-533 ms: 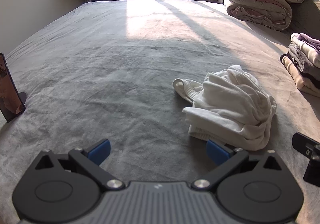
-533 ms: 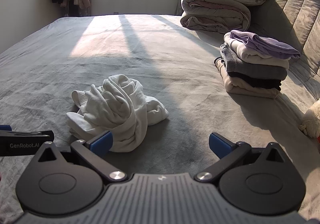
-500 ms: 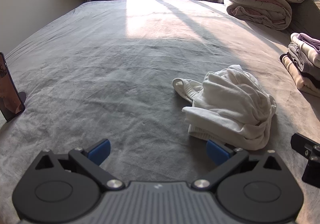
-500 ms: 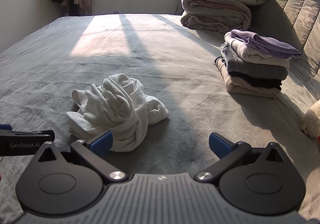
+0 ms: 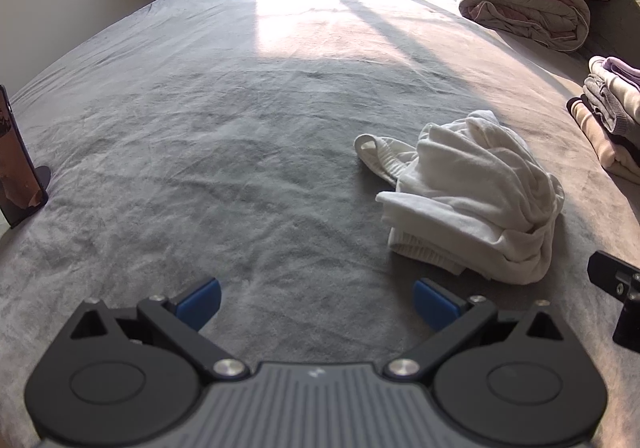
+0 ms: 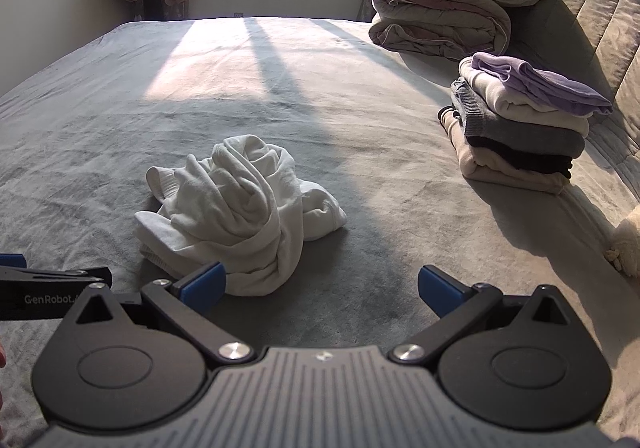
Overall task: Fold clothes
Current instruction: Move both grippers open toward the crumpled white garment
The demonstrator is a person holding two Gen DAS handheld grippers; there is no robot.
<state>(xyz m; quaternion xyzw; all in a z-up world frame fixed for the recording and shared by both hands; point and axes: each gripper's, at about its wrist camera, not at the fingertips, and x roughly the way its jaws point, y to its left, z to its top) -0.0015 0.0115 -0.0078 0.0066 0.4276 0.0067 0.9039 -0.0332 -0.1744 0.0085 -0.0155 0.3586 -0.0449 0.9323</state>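
Left hand-held gripper (image 5: 316, 302): fingers spread wide, nothing between them, poised low over the grey bed (image 5: 224, 152). Right hand-held gripper (image 6: 322, 288): fingers likewise spread and empty, with its left blue pad (image 6: 204, 282) just beside the near edge of the garment.

White garment (image 6: 236, 208): lies crumpled in a twisted heap on the bed, just ahead of both grippers, with a ribbed cuff or hem (image 5: 380, 156) protruding on its left side. No layer is laid flat.

Risks:
- A pinch into the heap is likely to catch several layers, so lifting would tighten the twist instead of opening it.
- Seams and corners are hidden; a grasp on a random fold may spread the garment skewed.
- A low approach may snag the bed cover along with the cloth.

Farther right, a stack of folded clothes (image 6: 524, 120) stands well apart; a wide sweep could topple it. Rolled duvets (image 6: 440, 16) lie beyond.
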